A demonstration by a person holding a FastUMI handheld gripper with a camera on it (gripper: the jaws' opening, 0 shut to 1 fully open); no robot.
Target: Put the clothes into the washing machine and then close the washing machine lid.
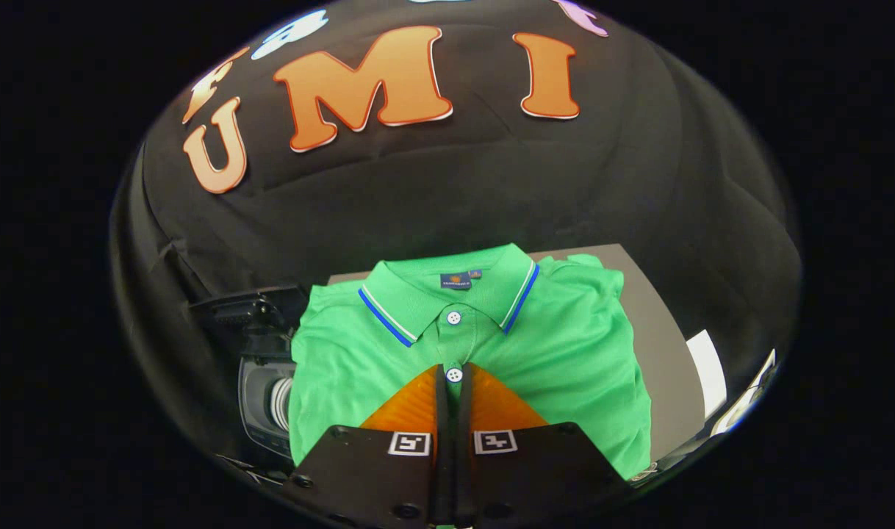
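The gripper (453, 378) sits nearest, its two fingers (418, 404) drawn almost together with only a narrow slit between them, and a sliver of green fabric shows in that slit at the placket; whether both fingers actually press the cloth I cannot tell. Each finger's base carries a small square black-and-white marker (408, 444), a coded pattern and not readable writing. Under and just ahead of the fingertips lies the shirt (565, 367), a green polo spread flat on a grey table (657, 330), collar pointing away from the gripper. A white button (454, 375) sits right at the fingertips, and a second one is fastened higher up at the collar. The collar (389, 308) is trimmed with blue and white stripes along its edges. Inside the neck is a dark blue label (455, 280) with a small orange emblem; its writing is too small to read, and a smaller tag sits just beside it. To the left of the shirt, touching or partly under its edge, is the washer (260, 397), a dark machine with a round opening and pale rim; its raised lid (242, 308) stands above it. Right of the table lie white sheets (708, 367). Beyond everything hangs the black cloth wall (455, 184).
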